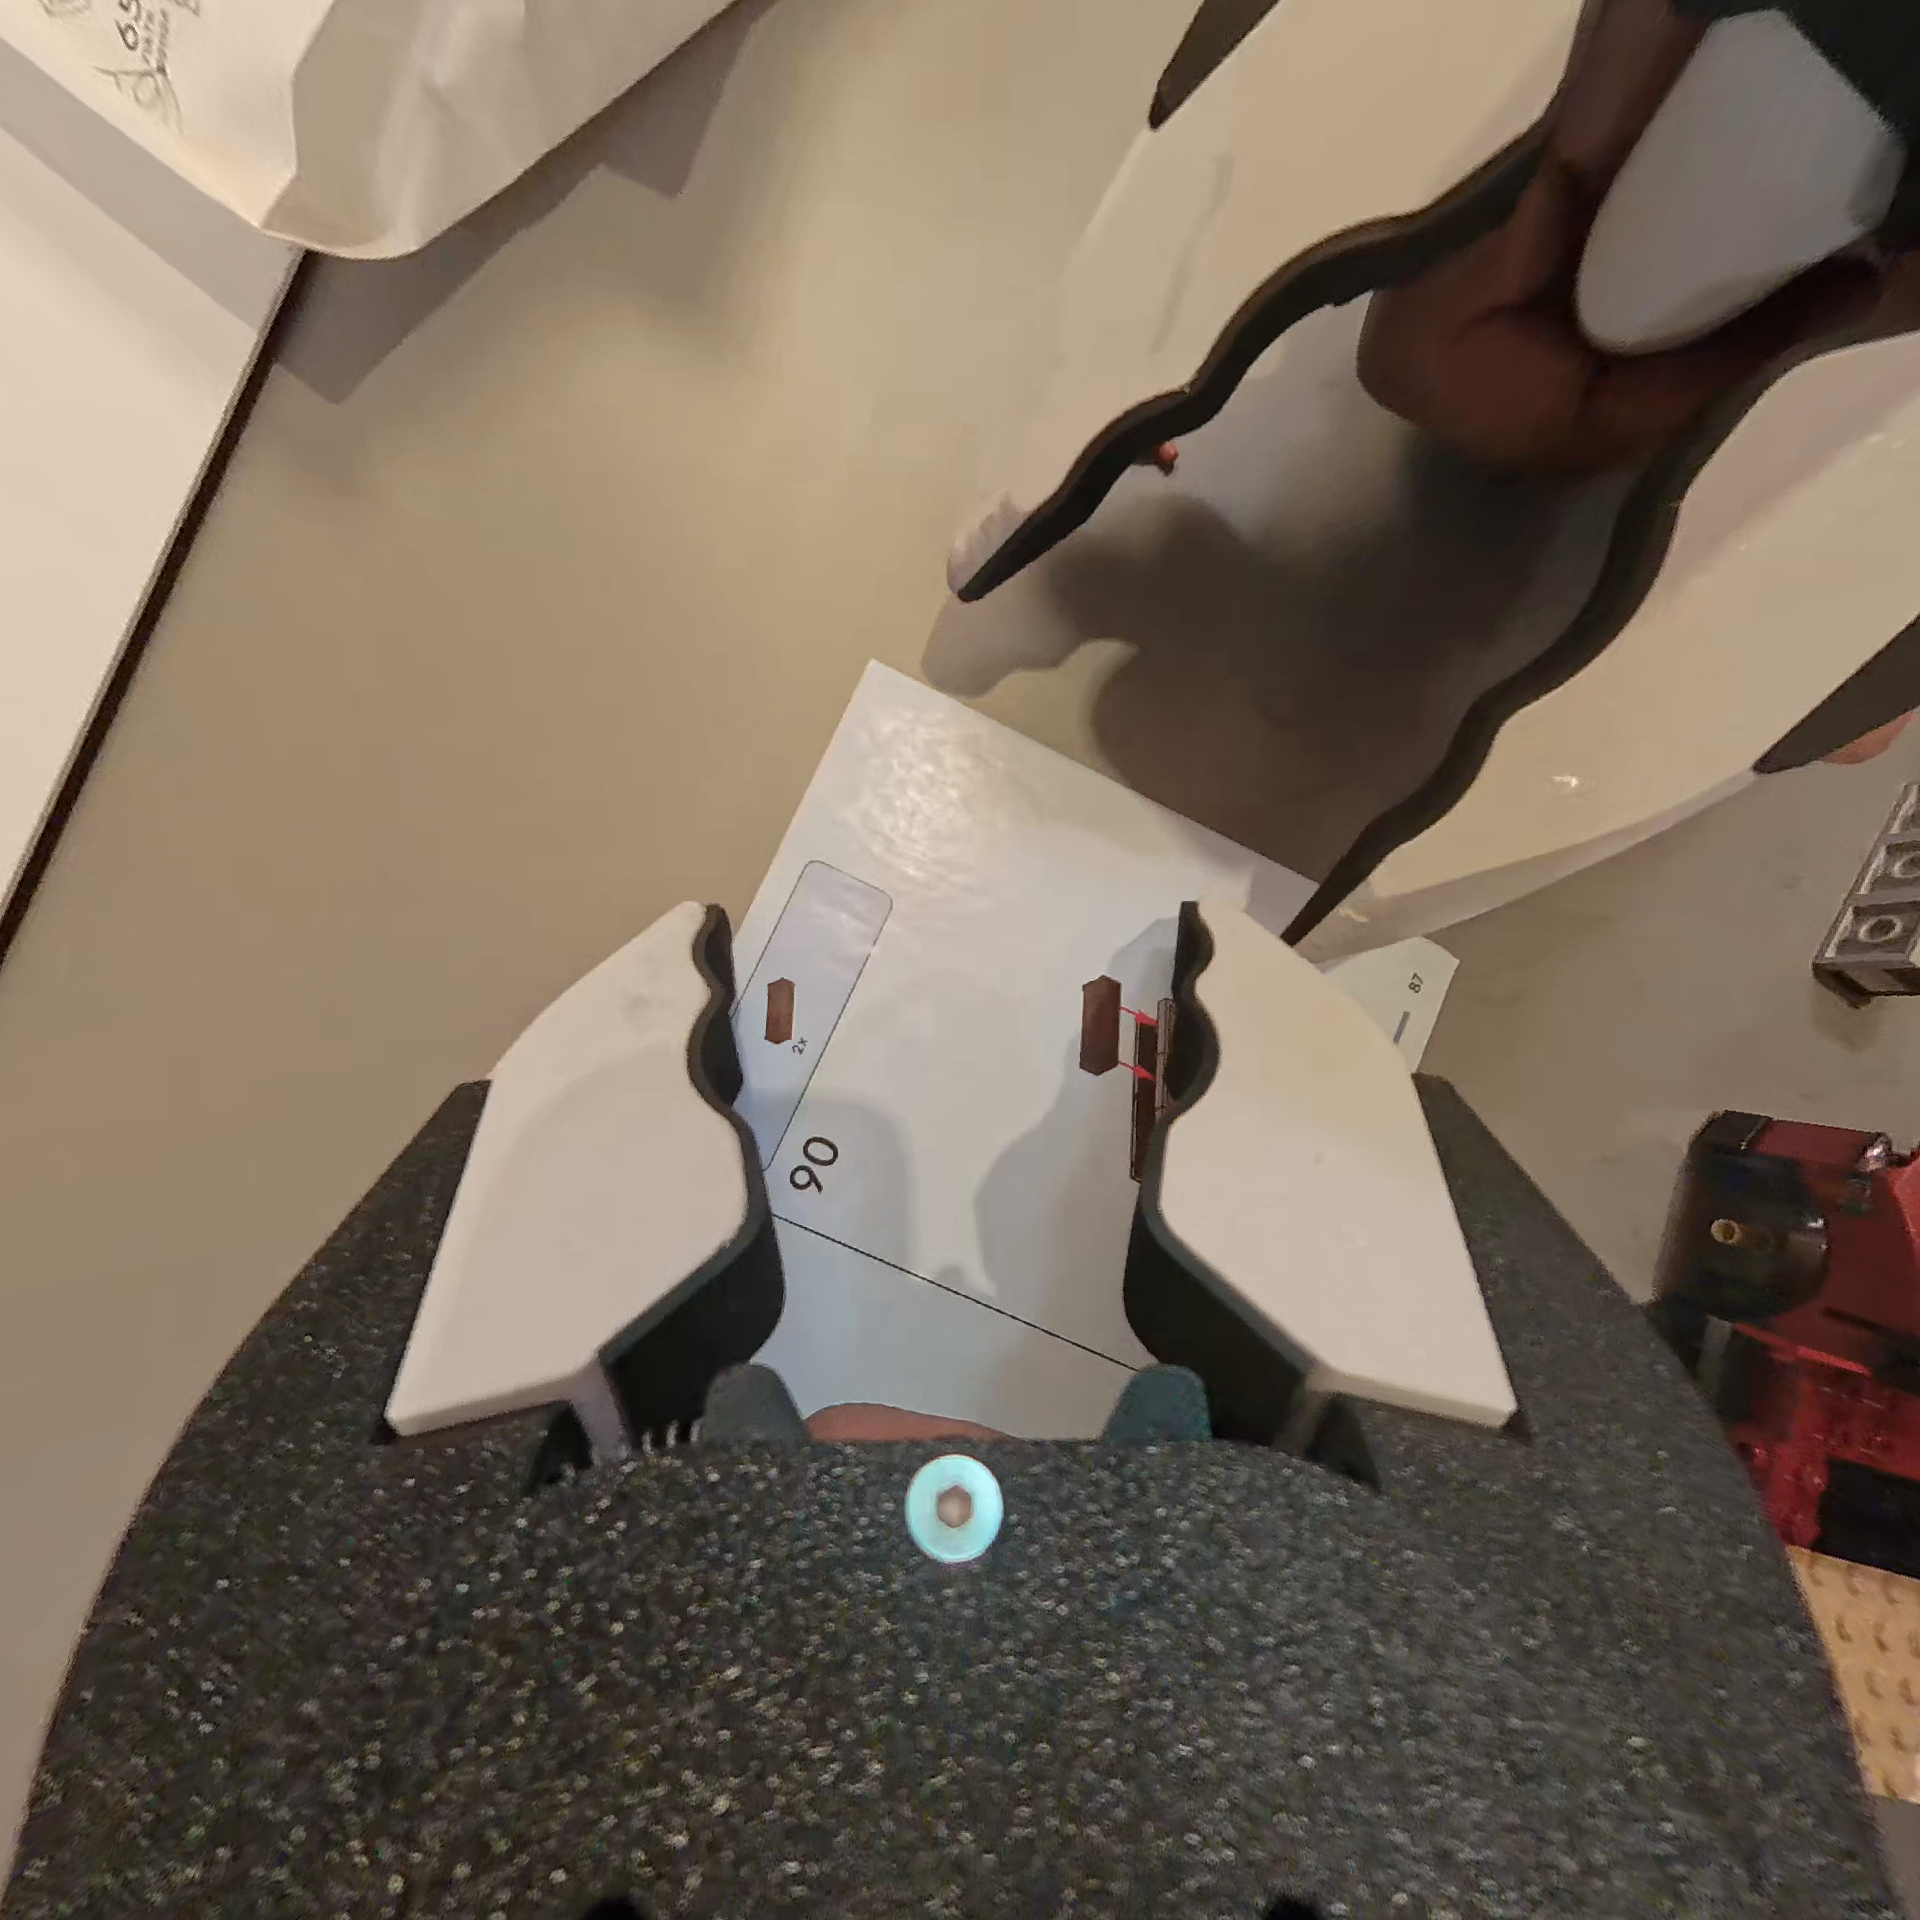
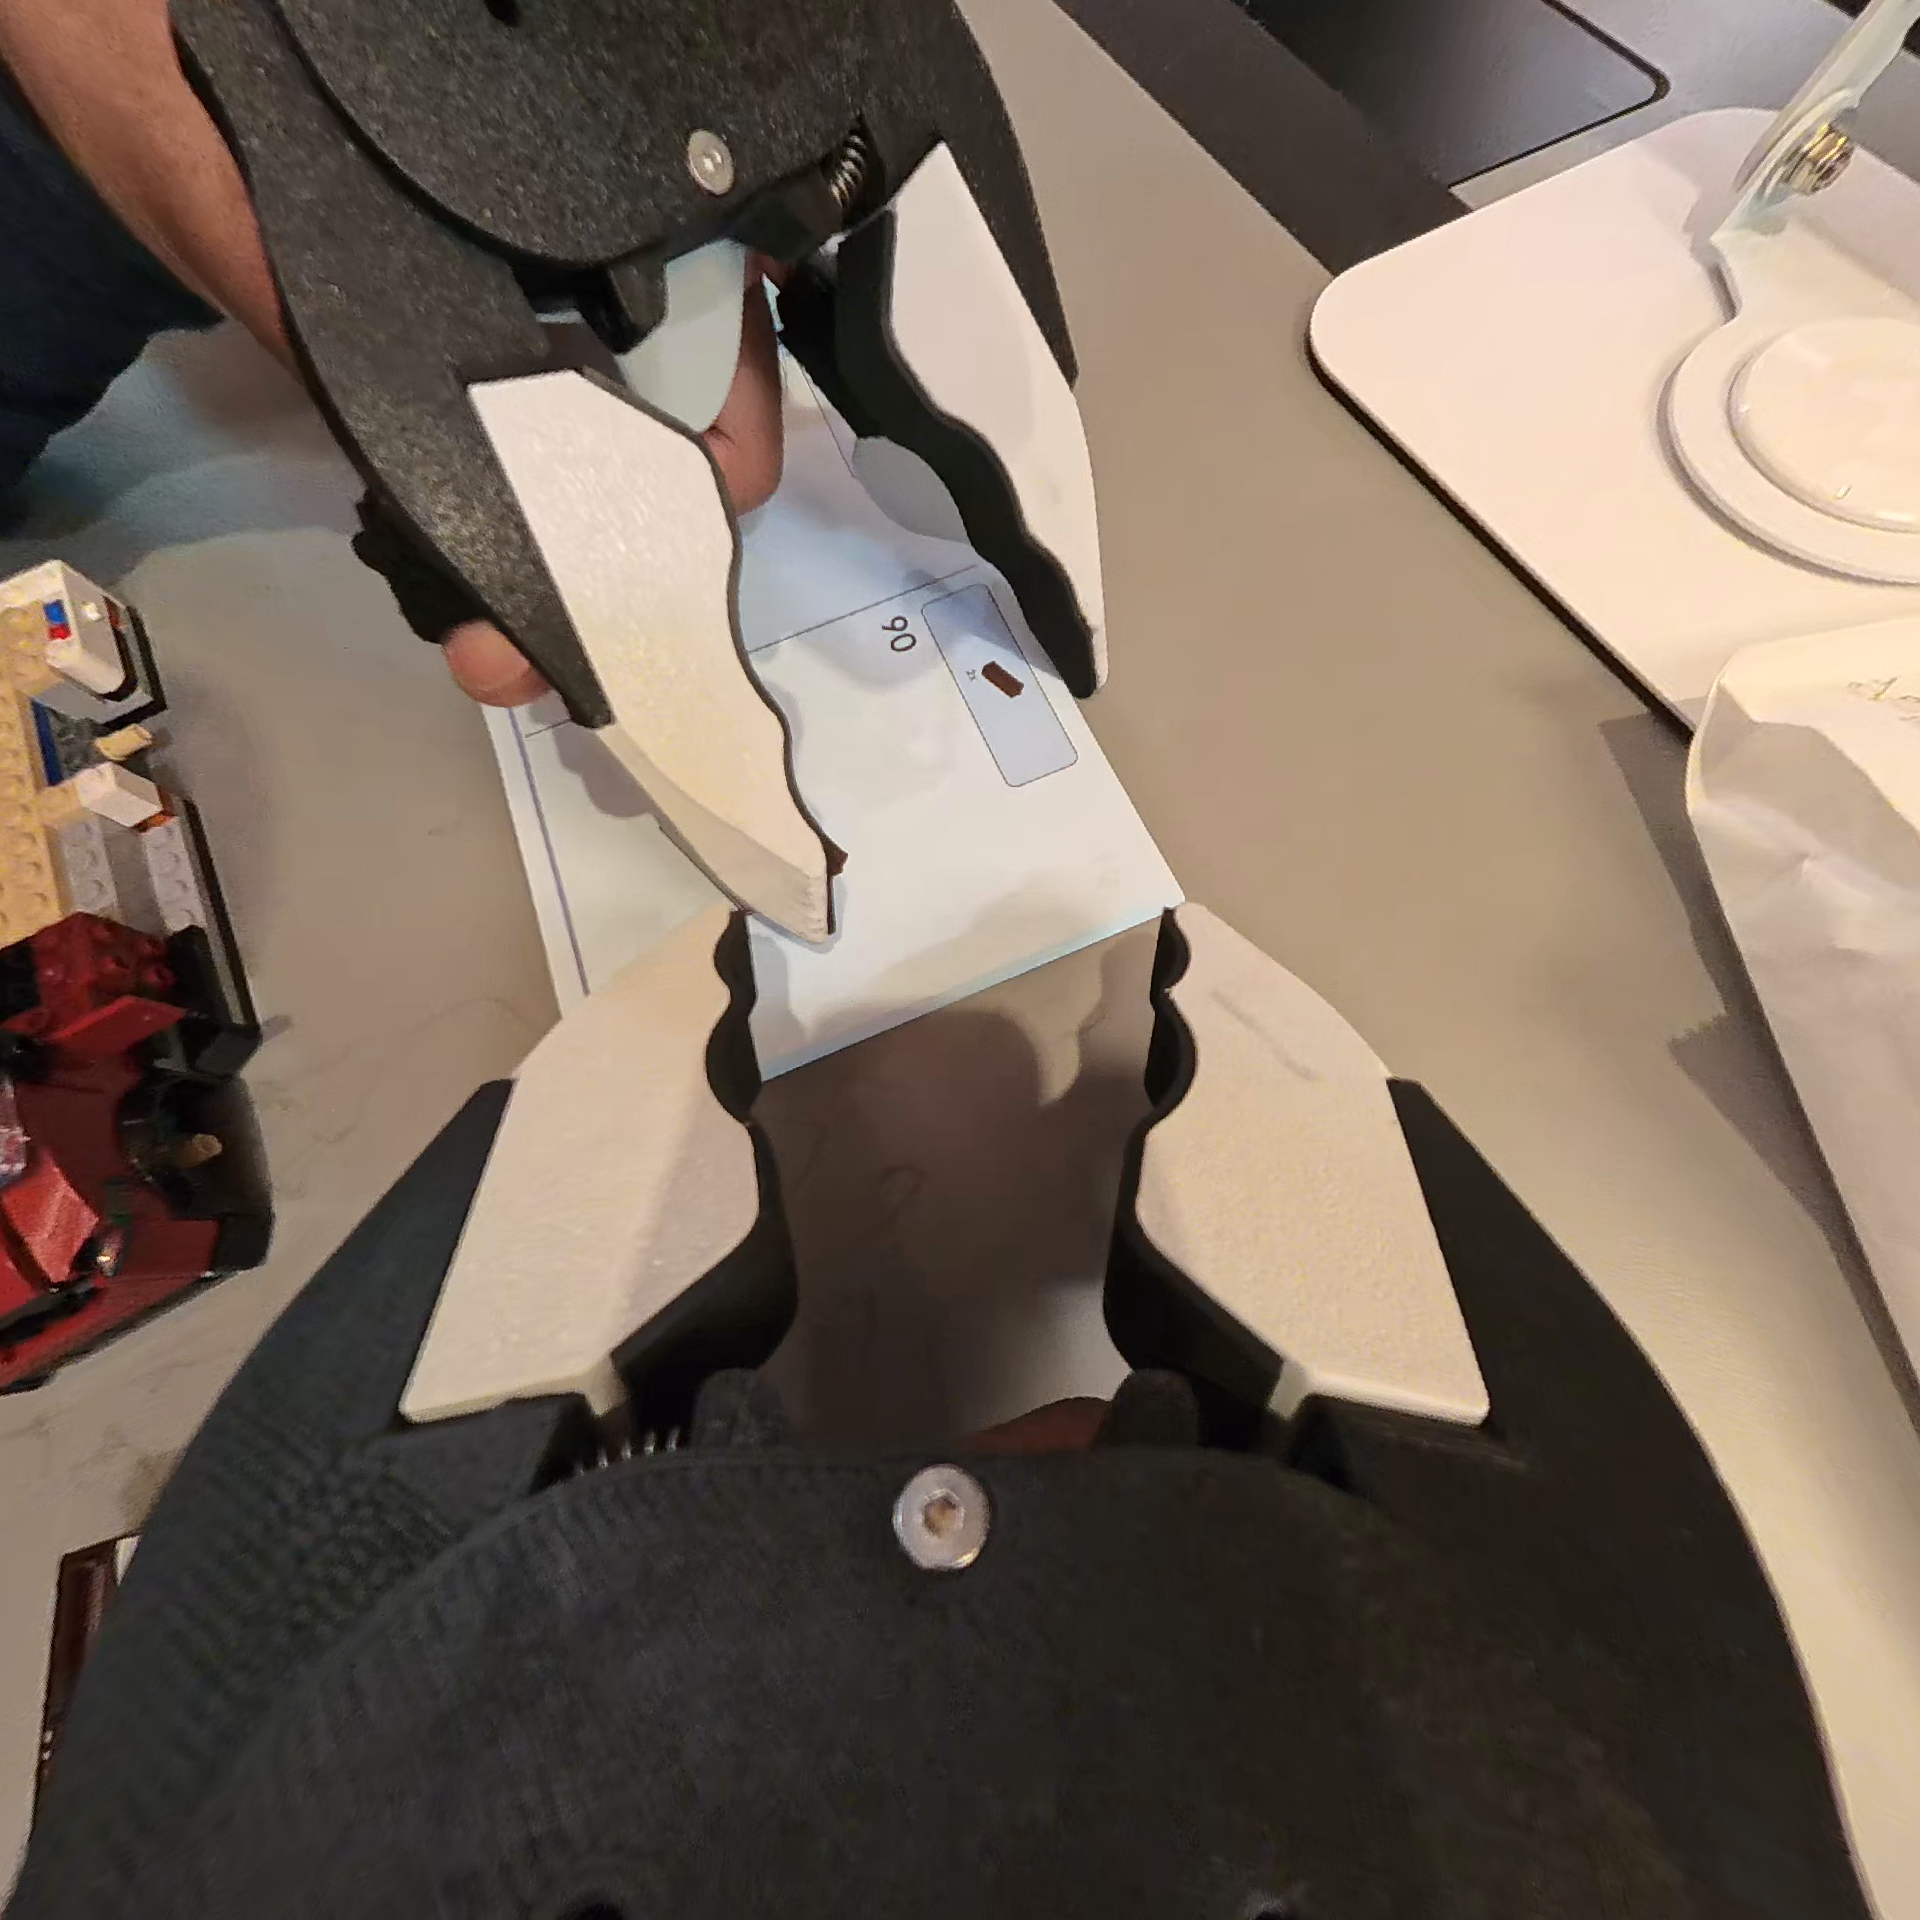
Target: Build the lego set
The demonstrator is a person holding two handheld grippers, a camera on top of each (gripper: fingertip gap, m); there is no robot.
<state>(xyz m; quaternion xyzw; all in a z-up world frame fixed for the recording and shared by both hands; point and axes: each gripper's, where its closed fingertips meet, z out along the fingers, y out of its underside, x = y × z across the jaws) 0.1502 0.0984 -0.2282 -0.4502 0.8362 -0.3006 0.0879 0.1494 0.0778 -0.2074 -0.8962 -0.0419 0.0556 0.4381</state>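
**Both grippers spread and bare above the booklet**

The left gripper (image 1: 956,925) hangs over the booklet (image 1: 997,831), jaws wide apart, nothing between the pads. The right gripper (image 2: 951,935) faces it from the opposite side, jaws likewise apart and bare, tips over the booklet's near edge. A tiny brown piece (image 2: 834,860) sits at the tip of the left gripper's finger (image 2: 665,623); whether it clings there or lies on the page cannot be told. The booklet lies flat on the table (image 1: 520,623), open page up, presumably for reference. A brick model (image 2: 94,987) stands beside it, within reach; a paper bag (image 2: 1829,831) lies opposite.
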